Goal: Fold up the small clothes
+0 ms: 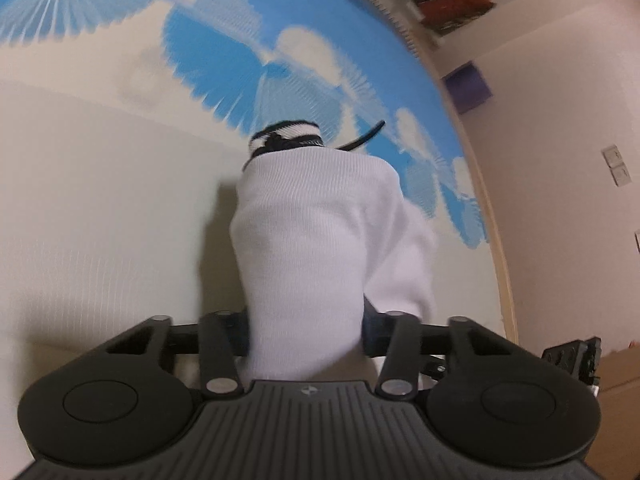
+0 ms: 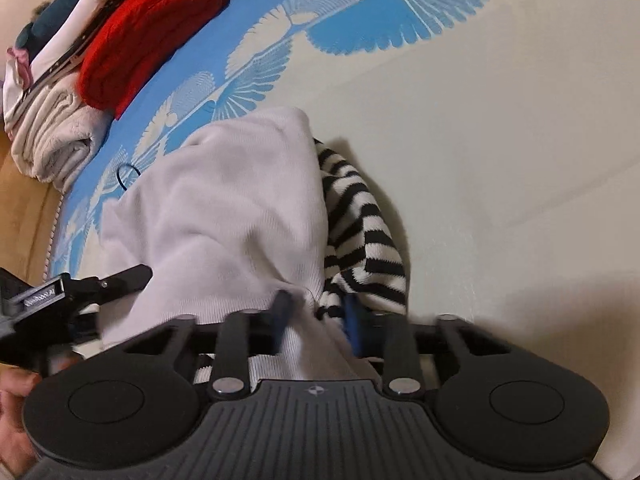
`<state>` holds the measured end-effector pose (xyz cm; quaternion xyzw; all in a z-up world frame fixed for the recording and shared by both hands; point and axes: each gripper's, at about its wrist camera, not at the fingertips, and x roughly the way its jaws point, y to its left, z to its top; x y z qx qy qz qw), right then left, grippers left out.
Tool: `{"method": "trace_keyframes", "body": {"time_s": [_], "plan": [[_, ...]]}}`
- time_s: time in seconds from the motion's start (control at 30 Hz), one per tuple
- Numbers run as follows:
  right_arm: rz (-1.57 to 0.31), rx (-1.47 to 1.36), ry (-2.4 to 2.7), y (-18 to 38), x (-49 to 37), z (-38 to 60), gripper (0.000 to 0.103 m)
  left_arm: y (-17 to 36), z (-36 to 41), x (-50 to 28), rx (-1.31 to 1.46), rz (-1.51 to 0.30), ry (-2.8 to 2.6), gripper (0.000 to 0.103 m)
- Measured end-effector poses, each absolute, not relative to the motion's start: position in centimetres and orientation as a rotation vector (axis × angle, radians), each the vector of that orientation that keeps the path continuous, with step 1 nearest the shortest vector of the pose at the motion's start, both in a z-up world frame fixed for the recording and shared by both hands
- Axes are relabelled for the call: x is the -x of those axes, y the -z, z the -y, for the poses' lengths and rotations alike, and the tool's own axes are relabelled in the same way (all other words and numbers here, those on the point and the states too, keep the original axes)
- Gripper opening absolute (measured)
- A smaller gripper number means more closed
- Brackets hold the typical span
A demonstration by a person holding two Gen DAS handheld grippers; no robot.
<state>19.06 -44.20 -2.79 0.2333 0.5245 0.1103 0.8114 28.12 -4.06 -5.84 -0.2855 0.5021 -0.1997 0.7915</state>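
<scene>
While a white garment [image 1: 320,240] with a black-and-white striped part [image 2: 360,232] is lifted over the blue-and-cream patterned surface [image 1: 80,200], both edges should be kept level and taut. The left gripper [image 1: 308,332] and right gripper [image 2: 316,320] are each clamped on the cloth. Fingertips are hidden under fabric; folded clothes [image 2: 120,40] are blurred.

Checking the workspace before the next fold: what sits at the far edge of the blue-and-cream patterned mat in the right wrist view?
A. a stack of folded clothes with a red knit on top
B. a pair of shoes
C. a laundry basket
A: the stack of folded clothes lies at the mat's far edge, red knit on top.
</scene>
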Motion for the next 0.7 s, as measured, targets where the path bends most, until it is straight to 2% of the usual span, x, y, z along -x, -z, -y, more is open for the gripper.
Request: {"method": "trace_keyframes", "body": {"time_s": [0.07,0.23,0.4,0.5,0.57,0.63,0.7], "plan": [[-1.094,-0.519,-0.229,2.2,-19.2,43.7,0.009,3.9,4.0,-27.9,0.558,-1.025,0.447,0.044],[-0.98,-0.577,-0.27,0.2,-20.3,41.4,0.007,-0.4,0.8,-28.5,0.453,-0.891,0.424,0.043],[-0.866,-0.602,-0.335,-1.5,-23.1,37.4,0.005,-1.7,-4.9,-30.9,0.467,-0.843,0.364,0.044],[-0.829,-0.6,-0.36,-1.8,-25.0,34.9,0.003,-1.6,-8.2,-32.2,0.483,-0.844,0.316,0.05],[-0.823,-0.589,-0.364,-1.7,-26.1,33.2,0.003,-1.2,-10.6,-32.8,0.504,-0.823,0.243,0.059],[-0.847,-0.562,-0.344,-1.2,-27.2,31.7,0.003,-0.7,-12.7,-33.2,0.512,-0.823,0.161,0.064],[-0.89,-0.534,-0.31,-0.4,-27.9,30.6,0.003,-0.2,-13.6,-33.3,0.489,-0.882,0.14,0.064]]}}
